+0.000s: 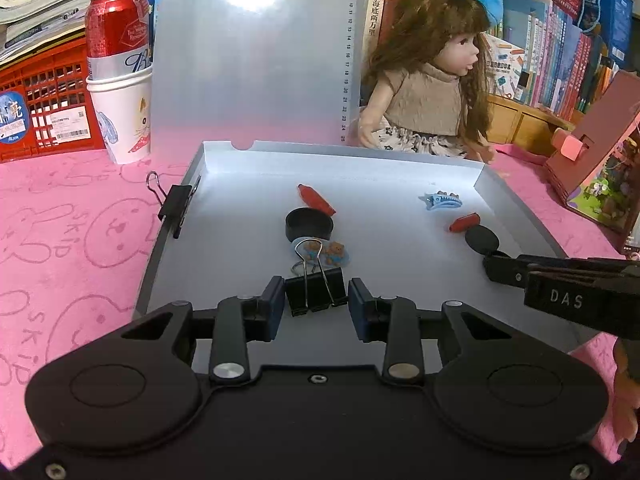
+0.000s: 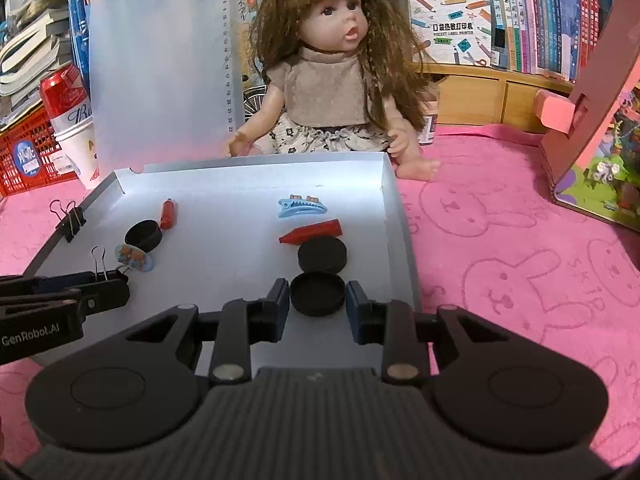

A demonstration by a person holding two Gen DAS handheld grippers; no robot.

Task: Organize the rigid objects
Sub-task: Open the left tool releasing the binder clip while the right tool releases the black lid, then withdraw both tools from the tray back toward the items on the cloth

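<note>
My left tongs [image 1: 316, 300] hold a black clip [image 1: 316, 290] just above the near edge of the tray [image 1: 168, 264]. My right tongs [image 2: 318, 300] grip a black cap [image 2: 318, 294] near the tray's near right corner, beside another cap [image 2: 323, 255].

place: home room, child's or study corner | signs: packed bookshelves [image 2: 540, 12]; doll [image 2: 332, 76]; pink bunny-print cloth [image 2: 520, 240]; soda can [image 1: 116, 28] in paper cup [image 1: 124, 116]
</note>
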